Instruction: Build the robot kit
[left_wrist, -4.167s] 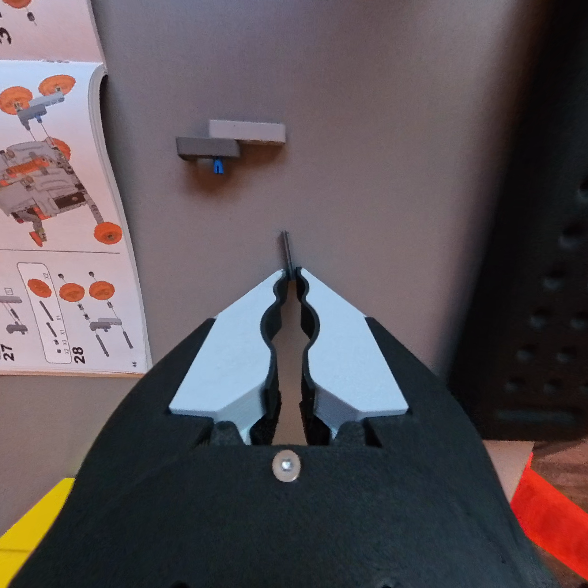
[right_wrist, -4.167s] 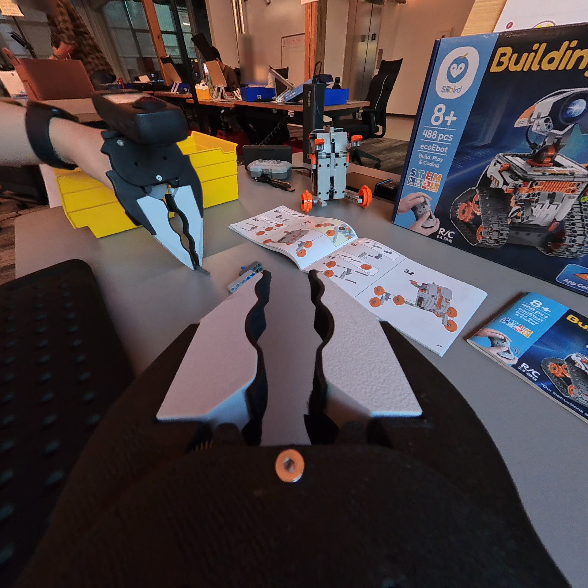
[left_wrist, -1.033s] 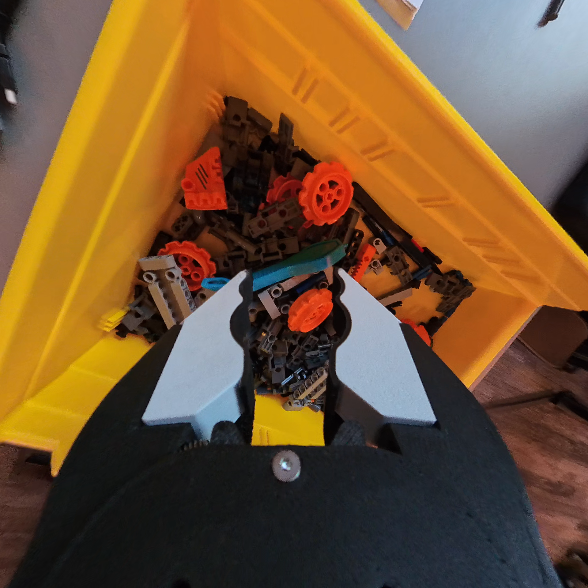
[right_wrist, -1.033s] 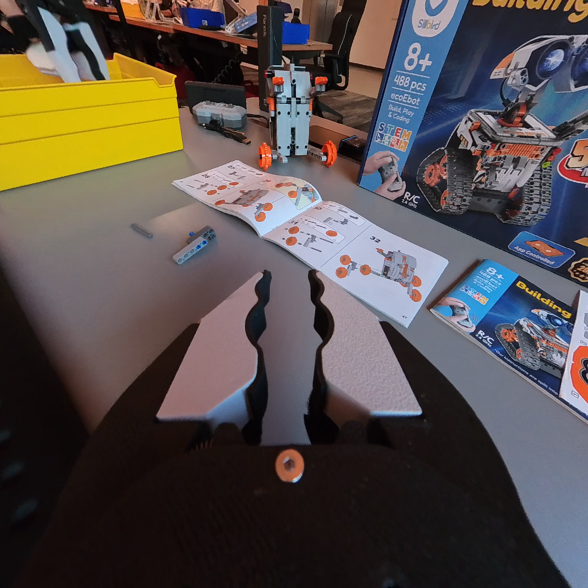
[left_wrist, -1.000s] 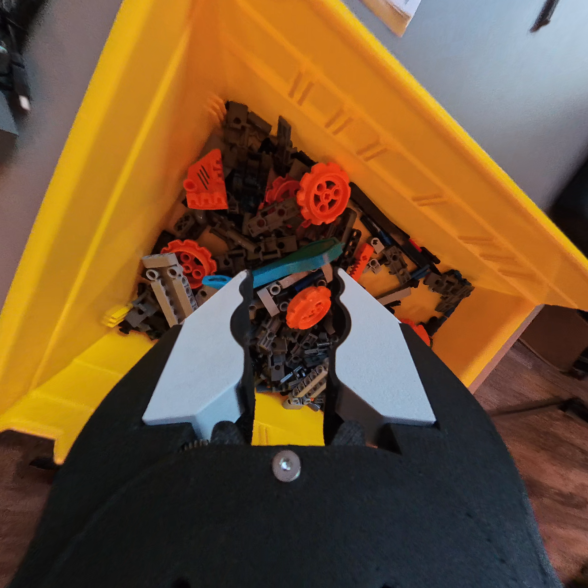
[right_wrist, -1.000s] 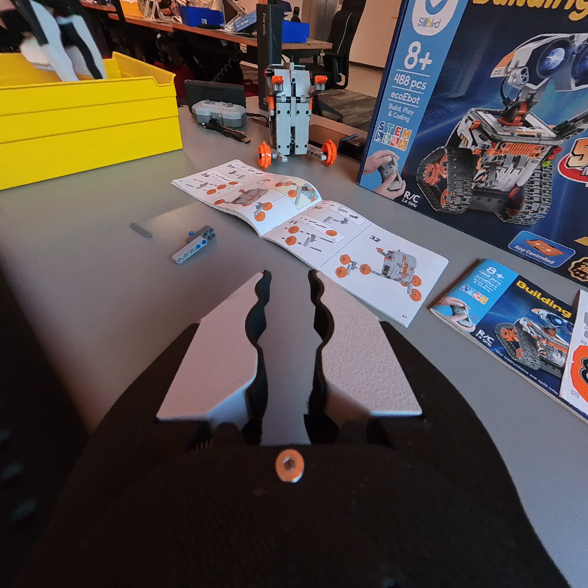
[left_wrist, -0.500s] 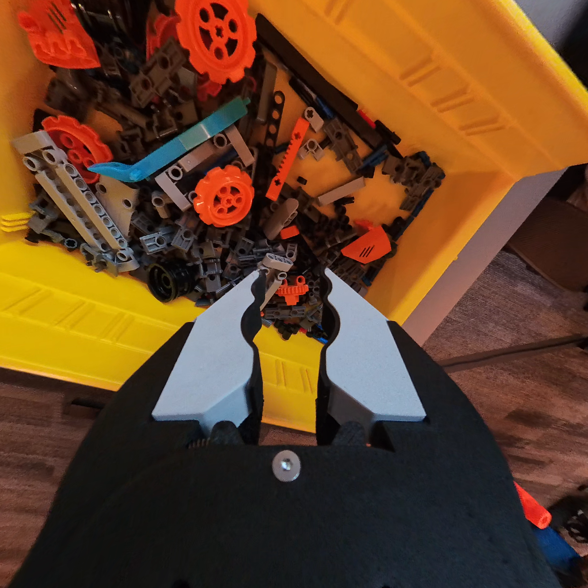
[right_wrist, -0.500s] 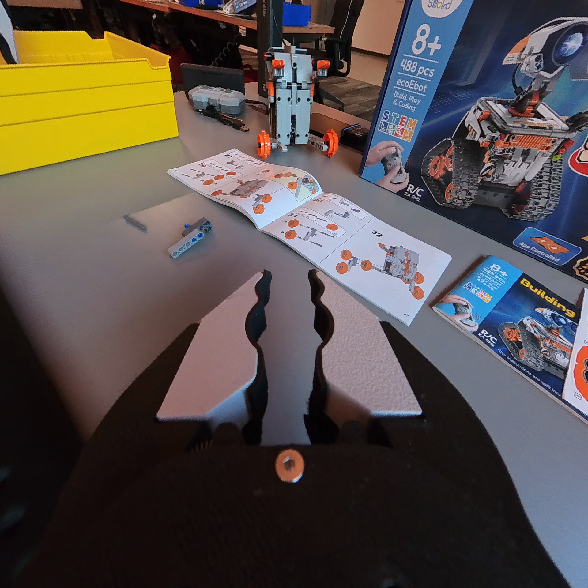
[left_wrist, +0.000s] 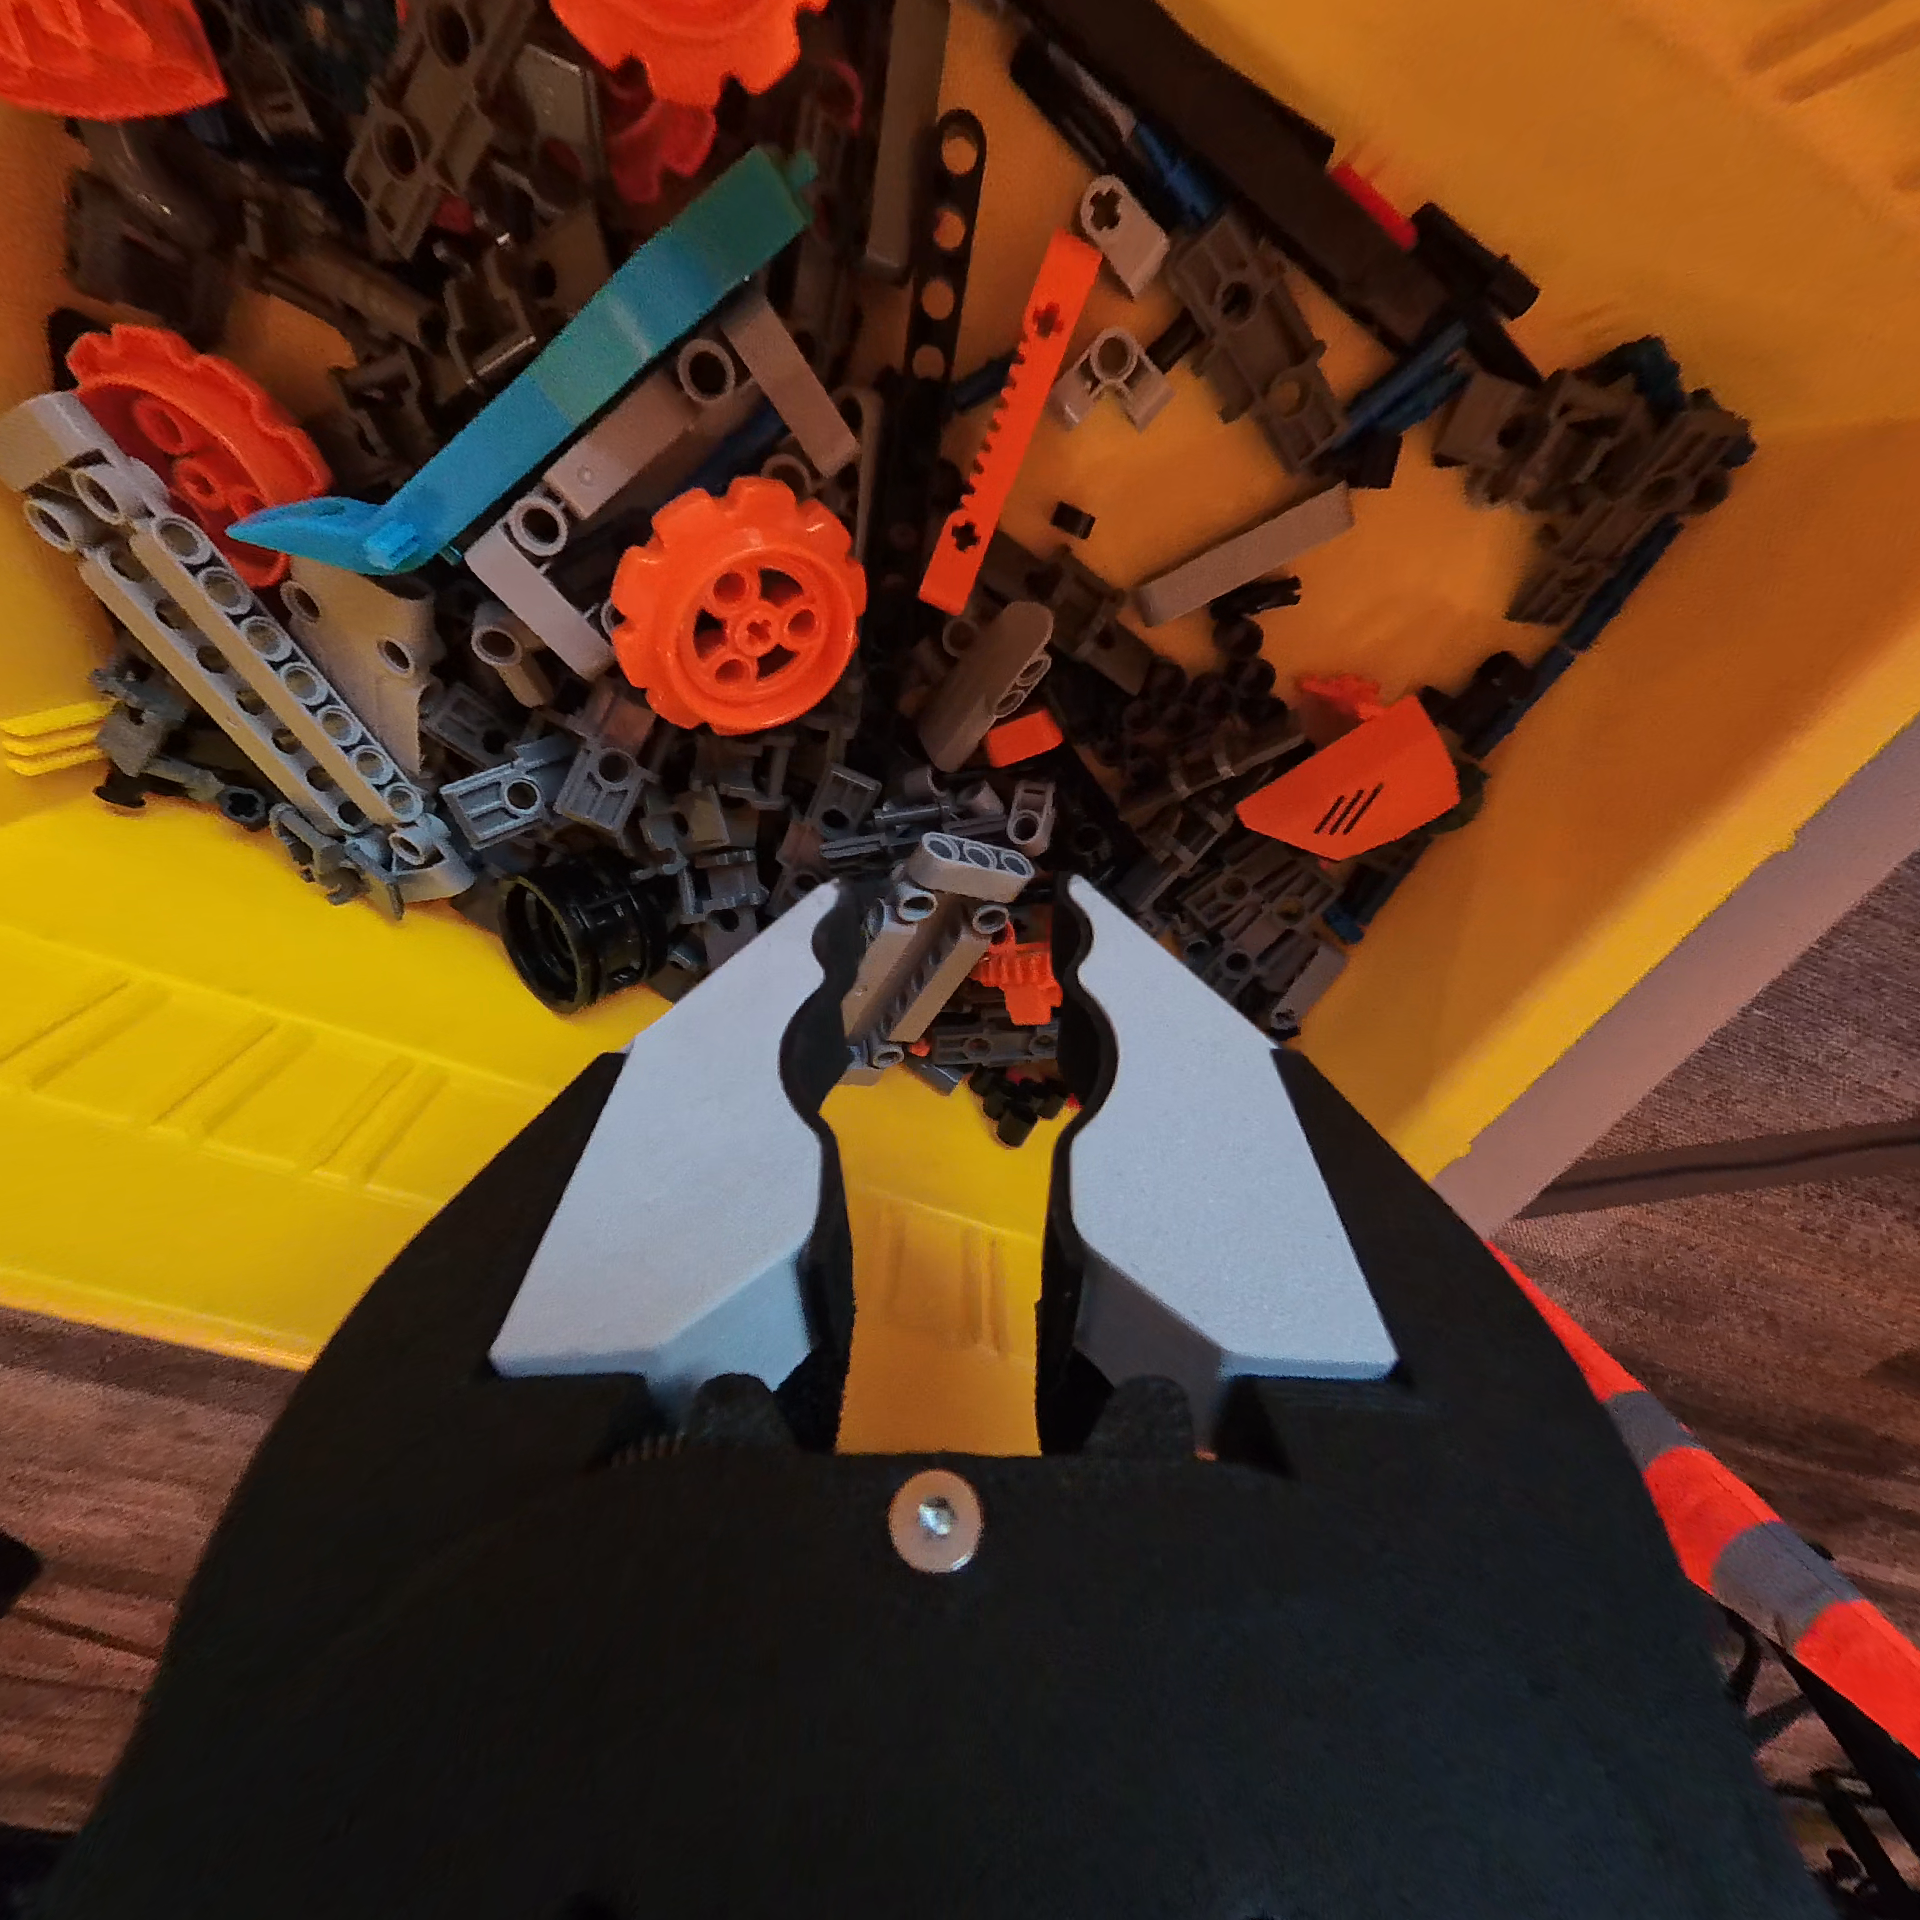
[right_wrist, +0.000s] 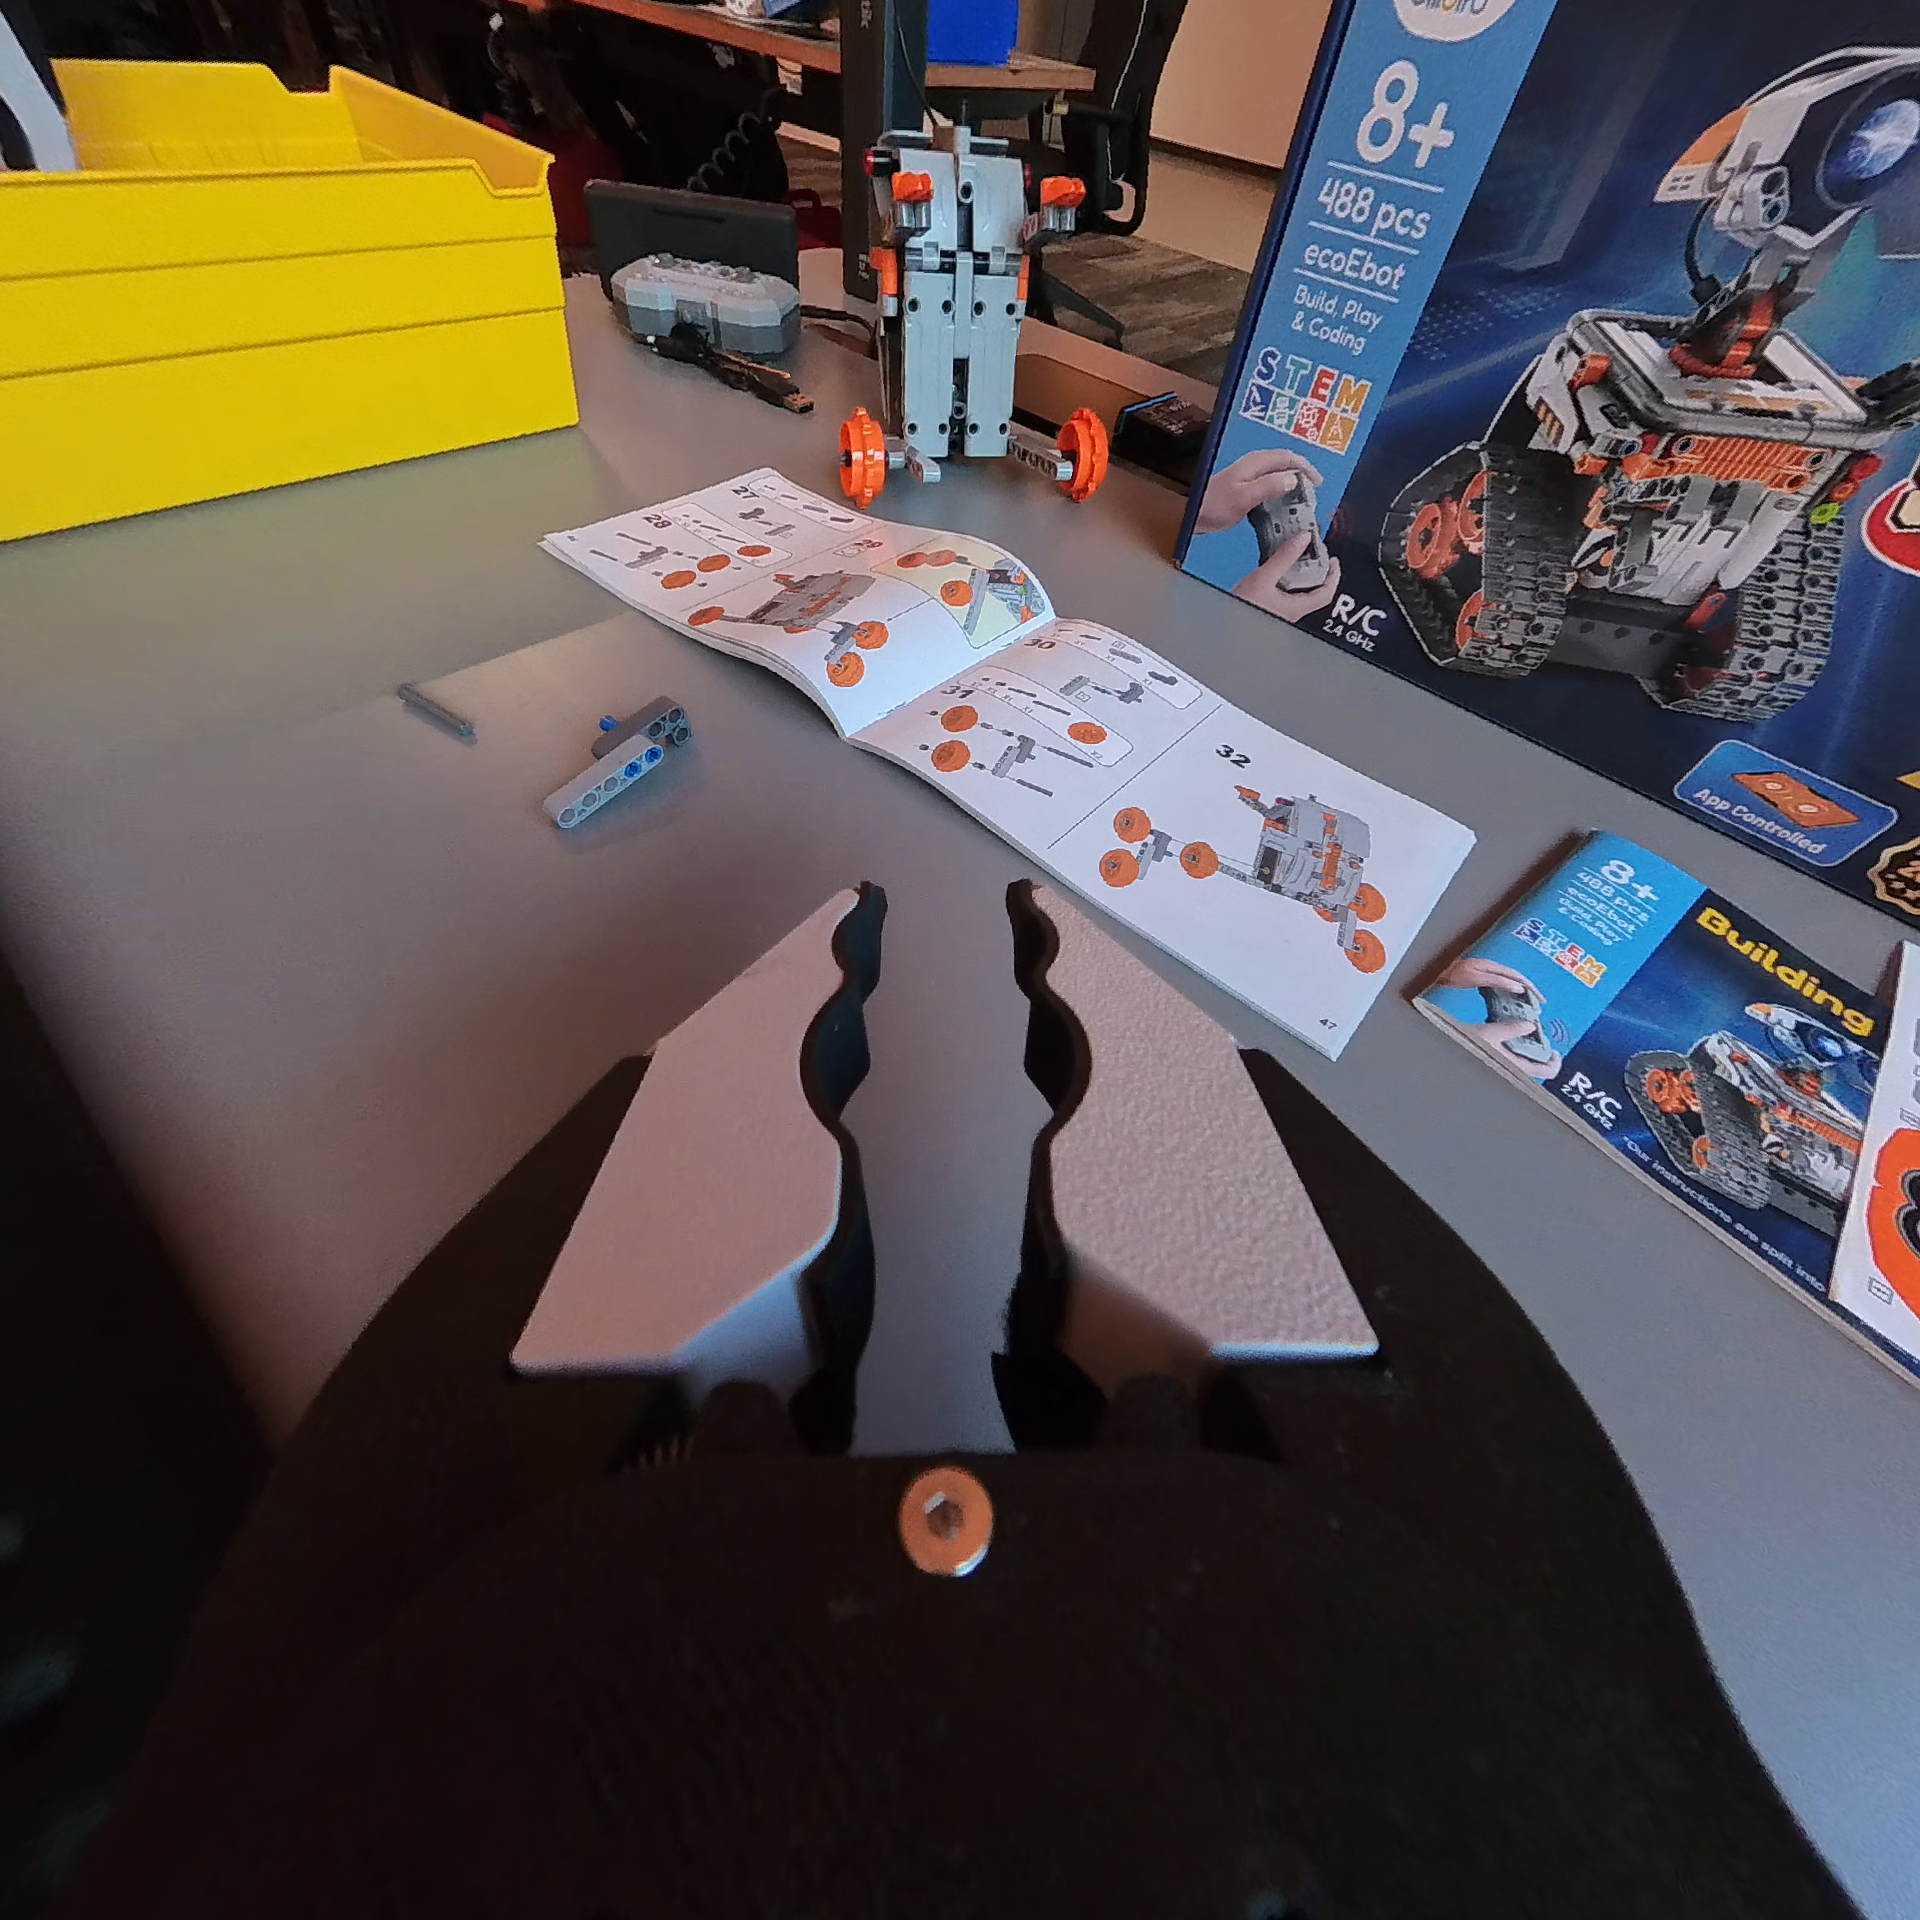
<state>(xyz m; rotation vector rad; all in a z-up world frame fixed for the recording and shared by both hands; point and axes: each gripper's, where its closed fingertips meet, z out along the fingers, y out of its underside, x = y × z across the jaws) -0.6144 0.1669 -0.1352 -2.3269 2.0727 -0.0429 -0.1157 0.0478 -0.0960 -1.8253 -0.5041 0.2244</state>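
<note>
The left claw hangs over the near corner of the yellow bin, its jaws parted and gripping nothing. A short grey beam lies in the gap between the tips, with a small orange gear just to its right; whether either finger touches the beam I cannot tell. An orange wheel sits farther ahead and left, a blue tool beyond it. The loose parts are heaped toward this corner, probably because the bin tilts (the edges are blurred).

The right claw hovers above the grey table, also partly open and empty, seemingly parked. Ahead and left lie a grey beam pair and a dark axle, with an open booklet ahead to the right. The box is cut off at the frame edge, and only a sliver of the other claw shows behind the bin.
</note>
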